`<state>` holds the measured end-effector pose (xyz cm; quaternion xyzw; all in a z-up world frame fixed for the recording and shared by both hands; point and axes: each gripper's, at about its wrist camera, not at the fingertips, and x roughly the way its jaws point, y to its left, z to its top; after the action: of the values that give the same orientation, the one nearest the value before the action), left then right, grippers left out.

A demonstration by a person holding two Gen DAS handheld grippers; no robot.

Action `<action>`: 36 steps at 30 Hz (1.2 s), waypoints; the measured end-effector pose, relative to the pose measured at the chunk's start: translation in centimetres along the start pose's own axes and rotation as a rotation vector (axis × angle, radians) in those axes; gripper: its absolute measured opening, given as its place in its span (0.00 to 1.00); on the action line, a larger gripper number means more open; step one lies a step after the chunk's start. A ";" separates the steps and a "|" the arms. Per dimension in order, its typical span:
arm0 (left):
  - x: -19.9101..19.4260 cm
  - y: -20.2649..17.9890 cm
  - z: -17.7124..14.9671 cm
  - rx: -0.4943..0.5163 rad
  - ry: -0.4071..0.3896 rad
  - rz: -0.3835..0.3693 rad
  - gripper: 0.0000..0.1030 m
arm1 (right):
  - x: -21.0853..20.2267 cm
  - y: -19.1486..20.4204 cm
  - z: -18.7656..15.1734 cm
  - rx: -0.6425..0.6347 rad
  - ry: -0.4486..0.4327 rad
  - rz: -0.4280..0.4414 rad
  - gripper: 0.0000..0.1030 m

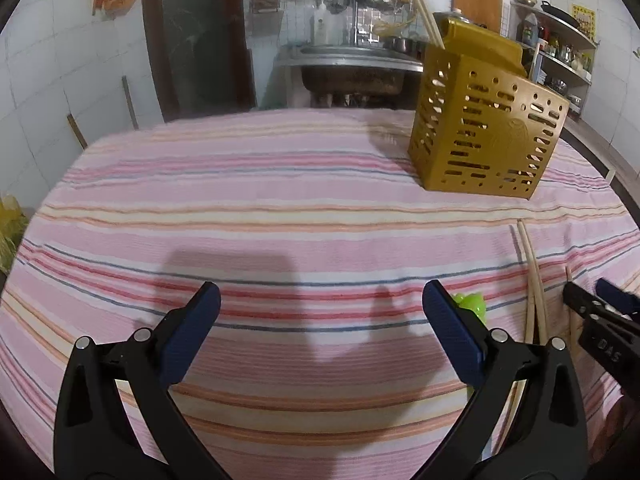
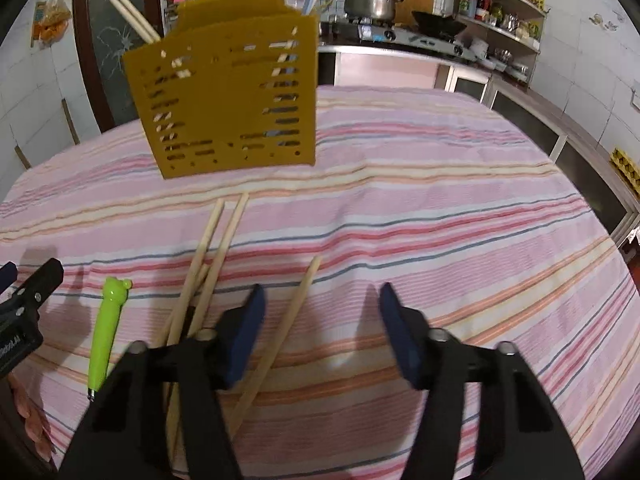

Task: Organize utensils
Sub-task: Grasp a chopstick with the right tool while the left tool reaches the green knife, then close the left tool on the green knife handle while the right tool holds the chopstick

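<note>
A gold perforated utensil holder (image 1: 486,128) (image 2: 228,96) stands on the striped cloth with two chopsticks (image 2: 134,18) leaning out of it. Several loose wooden chopsticks (image 2: 208,264) (image 1: 534,280) lie on the cloth in front of it. A green-handled utensil (image 2: 106,328) (image 1: 470,304) lies to their left. My left gripper (image 1: 320,304) is open and empty above the cloth, left of the green handle. My right gripper (image 2: 322,304) is open and empty, its left finger over the chopsticks.
The table is covered with a pink striped cloth (image 1: 280,208). Behind it are a steel sink (image 1: 352,68), a stove with a pot (image 2: 372,4) and shelves of jars (image 2: 500,12). The right gripper shows at the right edge of the left wrist view (image 1: 600,312).
</note>
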<state>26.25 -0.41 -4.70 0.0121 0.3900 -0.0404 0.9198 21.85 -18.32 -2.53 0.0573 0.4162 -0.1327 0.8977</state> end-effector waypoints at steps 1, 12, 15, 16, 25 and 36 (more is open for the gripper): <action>0.0 -0.1 0.0 0.000 0.002 -0.006 0.95 | 0.4 0.1 -0.1 0.011 0.021 0.008 0.46; -0.7 -1.7 -0.3 0.038 0.012 -0.044 0.95 | 0.9 0.6 0.3 0.004 0.047 0.066 0.13; -0.6 -2.3 -0.4 0.039 0.041 -0.067 0.95 | 0.9 -0.2 0.5 -0.002 0.060 0.102 0.10; -0.6 -2.6 -0.4 0.043 0.055 -0.075 0.95 | 0.8 -0.5 0.6 -0.008 0.064 0.108 0.10; -0.5 -6.1 -1.3 0.120 0.099 -0.069 0.91 | 0.2 -2.7 0.0 -0.042 0.057 0.105 0.07; 0.9 -6.3 -1.2 0.099 0.157 -0.068 0.66 | 0.5 -3.6 -0.7 -0.004 0.024 0.159 0.07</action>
<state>25.51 -6.65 -6.14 0.0472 0.4585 -0.0897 0.8829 20.62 -21.73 -3.27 0.0899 0.4215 -0.0593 0.9004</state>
